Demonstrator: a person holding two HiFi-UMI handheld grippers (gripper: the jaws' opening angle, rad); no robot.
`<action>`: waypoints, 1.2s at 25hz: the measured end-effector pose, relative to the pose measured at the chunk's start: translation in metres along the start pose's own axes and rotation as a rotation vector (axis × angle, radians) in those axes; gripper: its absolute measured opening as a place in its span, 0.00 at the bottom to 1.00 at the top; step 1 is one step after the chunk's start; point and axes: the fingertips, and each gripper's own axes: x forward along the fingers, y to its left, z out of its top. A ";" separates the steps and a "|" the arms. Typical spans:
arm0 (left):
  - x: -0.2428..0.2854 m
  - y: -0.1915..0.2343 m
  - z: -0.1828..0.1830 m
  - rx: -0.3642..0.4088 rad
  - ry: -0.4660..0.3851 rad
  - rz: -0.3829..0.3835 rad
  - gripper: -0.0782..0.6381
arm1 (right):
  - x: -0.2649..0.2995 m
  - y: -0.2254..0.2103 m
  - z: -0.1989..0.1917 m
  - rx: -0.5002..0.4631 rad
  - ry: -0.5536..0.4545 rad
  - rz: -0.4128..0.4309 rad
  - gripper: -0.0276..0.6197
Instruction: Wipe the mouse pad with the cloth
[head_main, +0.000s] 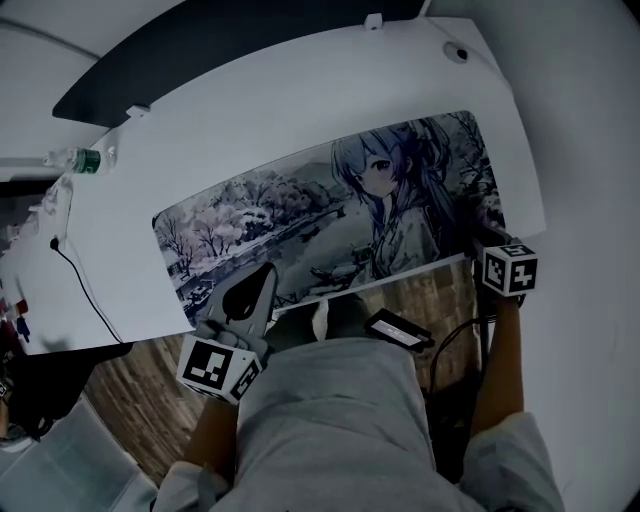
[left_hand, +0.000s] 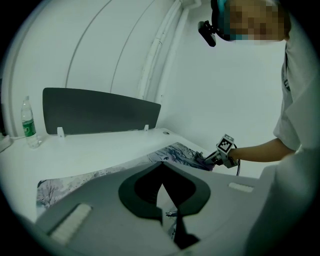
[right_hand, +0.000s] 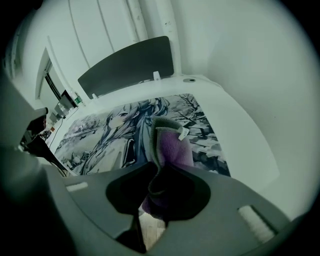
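Right gripper view: my right gripper (right_hand: 159, 175) has its jaws clamped on the purple cloth (right_hand: 172, 147), which bunches up between them and lies forward onto the mouse pad (right_hand: 125, 132). Head view: my right forearm (head_main: 497, 370) reaches straight ahead at my right side, bringing that gripper to the pad's near right corner. My left forearm (head_main: 210, 435) stays close to my body. The left gripper (head_main: 262, 275) sits over the near edge of the pad towards its left end, tips pointing away from me. Left gripper view: its jaws are pressed together with nothing between them. The pad lies flat on the white desk (head_main: 250, 110).
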 end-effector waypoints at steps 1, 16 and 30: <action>-0.005 0.004 -0.002 -0.002 -0.001 0.002 0.13 | 0.002 0.008 0.000 -0.003 0.004 0.004 0.17; -0.109 0.081 -0.040 -0.072 -0.059 0.078 0.13 | 0.026 0.158 -0.009 -0.052 0.083 0.083 0.17; -0.199 0.134 -0.089 -0.110 -0.072 0.141 0.13 | 0.049 0.269 -0.017 -0.070 0.083 0.138 0.17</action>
